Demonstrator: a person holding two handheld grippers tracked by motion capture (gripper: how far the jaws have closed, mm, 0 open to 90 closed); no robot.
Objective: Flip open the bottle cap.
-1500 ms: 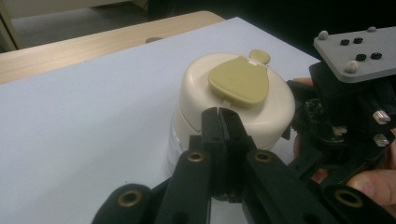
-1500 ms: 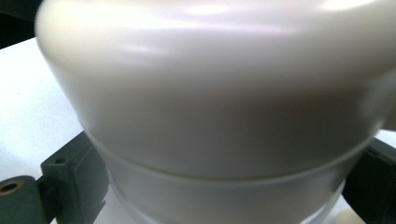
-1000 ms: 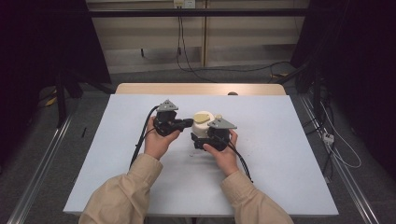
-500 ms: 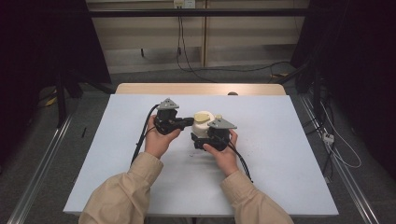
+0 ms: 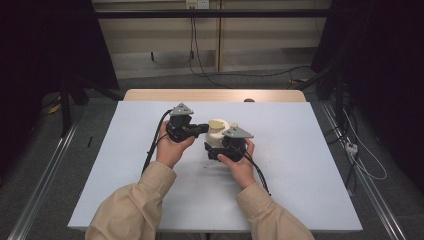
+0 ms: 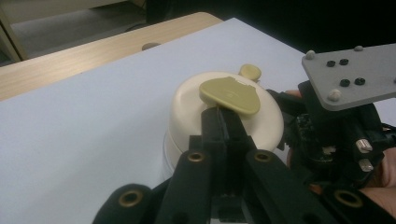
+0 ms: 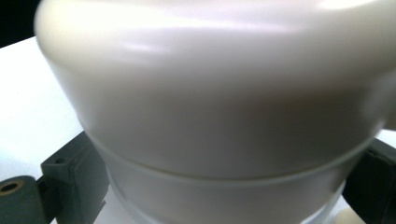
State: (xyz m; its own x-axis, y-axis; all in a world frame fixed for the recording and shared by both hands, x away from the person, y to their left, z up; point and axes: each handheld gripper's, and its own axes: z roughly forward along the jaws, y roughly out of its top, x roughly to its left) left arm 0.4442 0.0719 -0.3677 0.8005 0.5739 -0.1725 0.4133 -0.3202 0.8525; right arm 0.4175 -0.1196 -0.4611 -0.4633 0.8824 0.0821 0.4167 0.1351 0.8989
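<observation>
A cream lidded container (image 5: 216,135) stands mid-table, with an olive tab (image 5: 216,123) on its lid and a small olive knob (image 5: 234,125) beside it. My left gripper (image 5: 204,128) comes in from the left, level with the lid. In the left gripper view its jaws (image 6: 224,112) are pressed together, tips at the near edge of the tab (image 6: 229,93); whether they pinch it I cannot tell. My right gripper (image 5: 212,150) holds the container low down from the front. In the right gripper view its fingers (image 7: 65,172) flank the container's body (image 7: 219,93).
The white tabletop (image 5: 310,150) has free room on all sides of the container. A wooden strip (image 5: 215,95) runs along the far edge. Small specks (image 5: 207,167) lie just in front of the right hand. Cables trail from both grippers toward the person.
</observation>
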